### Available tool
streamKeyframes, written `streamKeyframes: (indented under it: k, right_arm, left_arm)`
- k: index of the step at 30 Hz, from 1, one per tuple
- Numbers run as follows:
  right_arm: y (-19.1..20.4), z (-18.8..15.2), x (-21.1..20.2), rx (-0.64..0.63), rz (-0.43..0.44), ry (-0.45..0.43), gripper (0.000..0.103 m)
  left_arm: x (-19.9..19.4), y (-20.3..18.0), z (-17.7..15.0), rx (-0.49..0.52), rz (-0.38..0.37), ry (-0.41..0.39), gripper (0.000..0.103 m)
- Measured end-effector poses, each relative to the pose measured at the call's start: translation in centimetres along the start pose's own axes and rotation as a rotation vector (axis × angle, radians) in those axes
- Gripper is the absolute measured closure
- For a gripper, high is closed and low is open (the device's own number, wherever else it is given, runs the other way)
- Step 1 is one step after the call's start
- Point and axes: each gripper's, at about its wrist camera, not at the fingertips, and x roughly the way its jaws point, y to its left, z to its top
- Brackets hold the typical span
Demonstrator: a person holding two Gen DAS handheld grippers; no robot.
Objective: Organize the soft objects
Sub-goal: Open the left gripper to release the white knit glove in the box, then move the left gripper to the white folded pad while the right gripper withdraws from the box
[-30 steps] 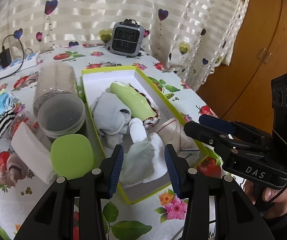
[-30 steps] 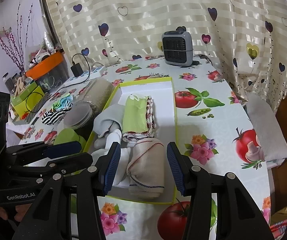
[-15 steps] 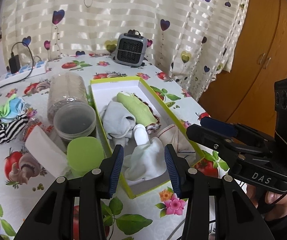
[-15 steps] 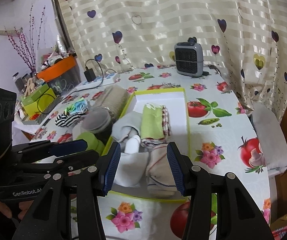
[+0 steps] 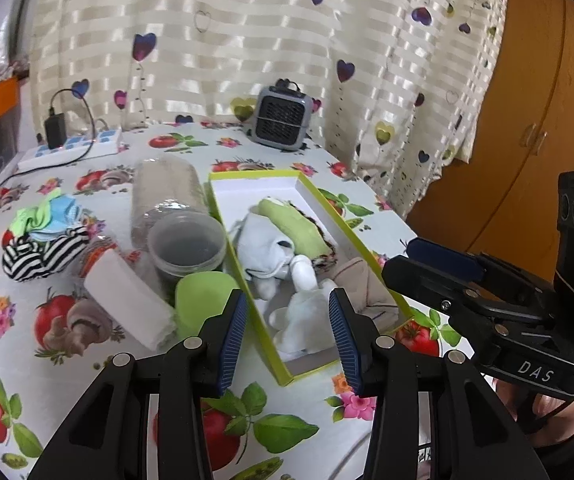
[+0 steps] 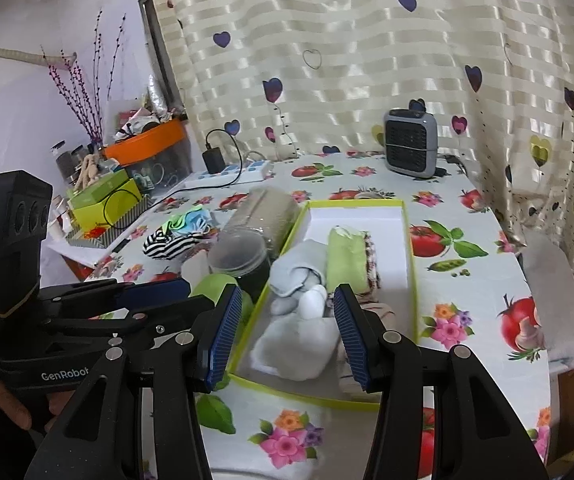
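Note:
A lime-edged white box (image 5: 311, 194) (image 6: 407, 248) on the table holds a white sock (image 5: 307, 320) (image 6: 295, 344), a grey sock (image 5: 263, 240) (image 6: 291, 268), a green rolled cloth (image 5: 295, 224) (image 6: 347, 256) and a beige cloth (image 5: 363, 280). A striped black-and-white sock (image 5: 39, 252) (image 6: 171, 244) and blue-green socks (image 5: 47, 216) (image 6: 191, 218) lie left of the box. My left gripper (image 5: 287, 336) is open and empty above the box's near end. My right gripper (image 6: 289, 332) is open and empty, held back from the box.
A clear jar (image 5: 175, 216) lies on its side beside the box, with a green lid (image 5: 203, 296) and a white folded cloth (image 5: 127, 296). A small grey heater (image 5: 283, 120) and a power strip (image 5: 71, 148) stand at the back. A wooden cupboard (image 5: 527, 120) is at right.
Both grippers have pulled back and up from the box, so it looks smaller and farther. The socks in the box stay put. Both grippers stay open.

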Motion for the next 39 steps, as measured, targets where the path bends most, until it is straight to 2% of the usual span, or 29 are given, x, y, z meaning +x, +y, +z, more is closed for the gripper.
streamKeyframes:
  k: [10, 17, 24, 39]
  right_arm:
    - [1.4, 0.5, -0.2, -0.023, 0.003, -0.048, 0.054]
    - [2.9, 0.3, 0.6, -0.07, 0.018, -0.018, 0.053]
    - [3.6, 0.1, 1.2, -0.066, 0.067, 0.008, 0.053]
    - [4.6, -0.2, 2.4, -0.091, 0.087, 0.049, 0.053]
  left_arm:
    - [-2.4, 2.0, 0.0, -0.039, 0.035, -0.062, 0.061]
    - [-3.0, 3.3, -0.4, -0.064, 0.051, -0.067, 0.061]
    - [-3.4, 5.3, -1.0, -0.104, 0.084, -0.059, 0.061]
    - [-2.5, 9.7, -1.9, -0.24, 0.132, -0.013, 0.061]
